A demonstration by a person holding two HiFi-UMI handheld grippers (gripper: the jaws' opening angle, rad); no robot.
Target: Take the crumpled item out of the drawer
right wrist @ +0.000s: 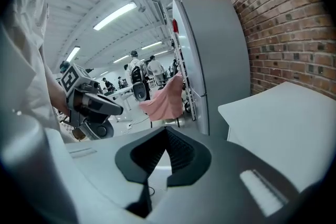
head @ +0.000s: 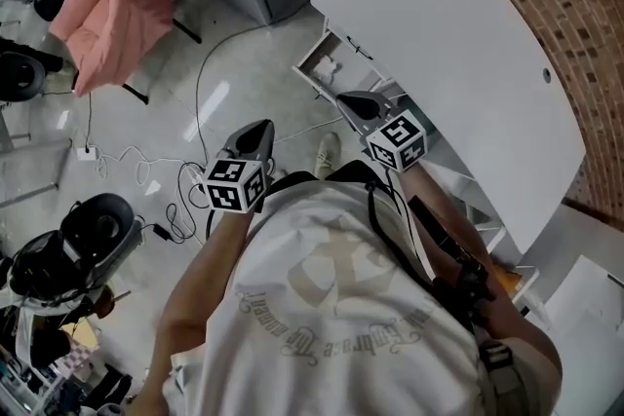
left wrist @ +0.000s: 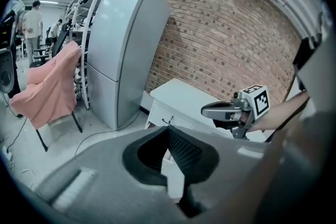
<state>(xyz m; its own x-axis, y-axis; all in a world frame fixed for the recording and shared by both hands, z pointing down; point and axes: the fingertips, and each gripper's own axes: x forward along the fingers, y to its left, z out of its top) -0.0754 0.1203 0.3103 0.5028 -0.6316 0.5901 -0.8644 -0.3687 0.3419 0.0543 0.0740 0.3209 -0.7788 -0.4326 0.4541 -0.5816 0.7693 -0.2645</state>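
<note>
– White T-shirt [head: 331, 307] fills the bottom of the head view, seen from above. What is the wearer holding?
– A pair of tongs in each hand, both held out in front of the body. The left tongs [head: 263, 128] point out over the grey floor [head: 244, 63]. The right tongs [head: 346, 99] point toward the desk, with their tips near the drawer but apart from it.
– Open or closed?
– Closed, both of them. Each gripper view shows the two jaw tips meeting, with nothing caught between them.
– And the crumpled item?
– The crumpled item [head: 330, 66] shows as a small pale lump inside the open drawer [head: 312, 78], just beyond the right tongs. It is too small to make out further, and neither pair of tongs touches it.
– What lies around them?
– A pale shoe [head: 327, 151] shows on the floor between the two pairs of tongs. The drawer is pulled out of a white desk [head: 458, 54] that stands against a brick wall [left wrist: 226, 44]. White cables [head: 146, 172] loop over the floor to the left of the left tongs.
– Farther off?
– A tall grey fridge [left wrist: 123, 55] stands beside the desk, by the same wall. A pink cloth [head: 107, 5] hangs over a chair [left wrist: 42, 139] next to it. Far behind, people [left wrist: 34, 21] stand under strip lights [right wrist: 118, 14].
</note>
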